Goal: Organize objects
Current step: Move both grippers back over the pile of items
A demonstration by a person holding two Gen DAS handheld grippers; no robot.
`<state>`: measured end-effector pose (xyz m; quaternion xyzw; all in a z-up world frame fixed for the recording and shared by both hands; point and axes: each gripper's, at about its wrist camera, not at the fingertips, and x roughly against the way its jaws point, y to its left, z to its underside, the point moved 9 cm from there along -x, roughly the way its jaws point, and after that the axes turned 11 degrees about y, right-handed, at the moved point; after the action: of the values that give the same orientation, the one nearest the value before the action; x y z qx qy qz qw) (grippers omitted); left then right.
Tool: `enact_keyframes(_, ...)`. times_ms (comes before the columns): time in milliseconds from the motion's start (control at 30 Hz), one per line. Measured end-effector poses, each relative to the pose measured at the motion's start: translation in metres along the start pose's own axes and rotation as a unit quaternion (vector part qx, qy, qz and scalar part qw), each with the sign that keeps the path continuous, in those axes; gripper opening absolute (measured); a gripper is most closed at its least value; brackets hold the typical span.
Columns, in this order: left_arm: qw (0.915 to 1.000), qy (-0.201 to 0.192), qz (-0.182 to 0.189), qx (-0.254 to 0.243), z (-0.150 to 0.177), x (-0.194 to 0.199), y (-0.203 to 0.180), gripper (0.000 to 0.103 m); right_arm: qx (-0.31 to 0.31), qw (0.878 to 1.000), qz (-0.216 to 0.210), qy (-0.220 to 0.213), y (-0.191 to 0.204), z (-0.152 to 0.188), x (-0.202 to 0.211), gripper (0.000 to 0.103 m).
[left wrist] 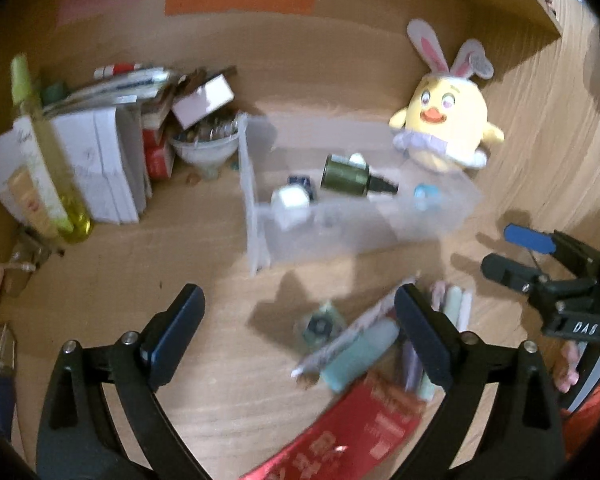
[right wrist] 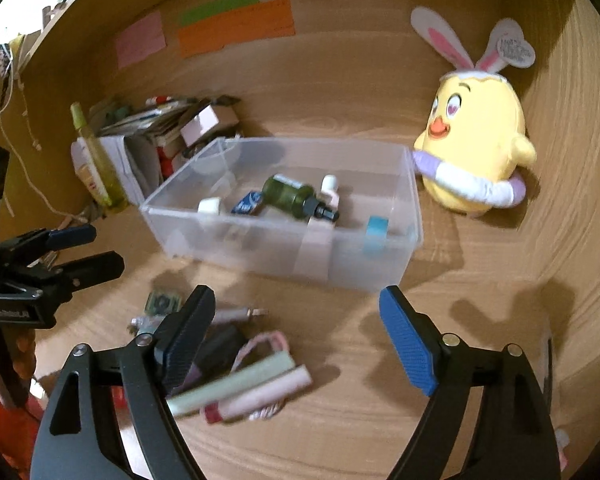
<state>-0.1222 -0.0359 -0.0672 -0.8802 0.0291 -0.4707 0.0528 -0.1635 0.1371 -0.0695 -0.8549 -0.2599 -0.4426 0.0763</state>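
A translucent plastic bin (right wrist: 284, 216) is set mid-surface, and a dark green glass bottle (right wrist: 290, 196), white-capped jars and a blue tape roll (right wrist: 377, 229) are held inside. Pastel tubes (right wrist: 236, 388) are scattered loose on the wood-grain surface (right wrist: 380, 420) toward its near edge. The left gripper (left wrist: 300, 336) and right gripper (right wrist: 296, 344) are both held spread, with nothing pinched.

Bin (right wrist: 400, 216) sits mid-worktop (right wrist: 360, 420); inside it: bottle (right wrist: 290, 196) lying on its side, small jar (right wrist: 209, 205) to its left, tape roll (right wrist: 376, 230) to its right. Plush (right wrist: 476, 136) just right of the bin, behind its corner. Books (left wrist: 112, 160) and a tall bottle (left wrist: 40, 140) stacked far left, funnel (left wrist: 204, 152) between books and bin. Loose tubes (right wrist: 240, 388) lie in front of the bin, left claw (left wrist: 300, 336) above them, right claw (right wrist: 296, 344) beside.
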Motion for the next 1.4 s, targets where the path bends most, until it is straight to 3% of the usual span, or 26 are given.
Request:
enact_keyframes(367,0.9990,0.037,0.010,0.022,0.061,-0.001,0.004,0.097,0.035,0.998,-0.013,0.046,0.013,0.049,-0.011,0.084)
enact_keyframes(633,0.9983,0.056,0.011,-0.010,0.084,-0.003,-0.017,0.097,0.092,0.993,-0.018,0.073,0.029,0.066,-0.023,0.087)
enact_keyframes(733,0.9974,0.064,0.021,-0.026,0.088,-0.006,-0.027,0.097,0.102,0.991,-0.011,0.084,0.030,0.068,-0.030,0.095)
enact_keyframes(1033,0.9937,0.089,0.022,-0.065,0.088,-0.027,-0.041,0.097,0.103,0.988,-0.034,0.110,0.026,0.062,-0.043,0.095)
enact_keyframes(1133,0.9928,0.093,0.026,-0.071,0.085,-0.033,-0.043,0.097,0.118,0.986,-0.025,0.113,0.027,0.061,-0.046,0.095)
enact_keyframes(1400,0.9932,0.079,0.055,-0.066,0.082,-0.031,-0.048,0.097,0.107,0.986,-0.036,0.121,0.024,0.061,-0.052,0.094)
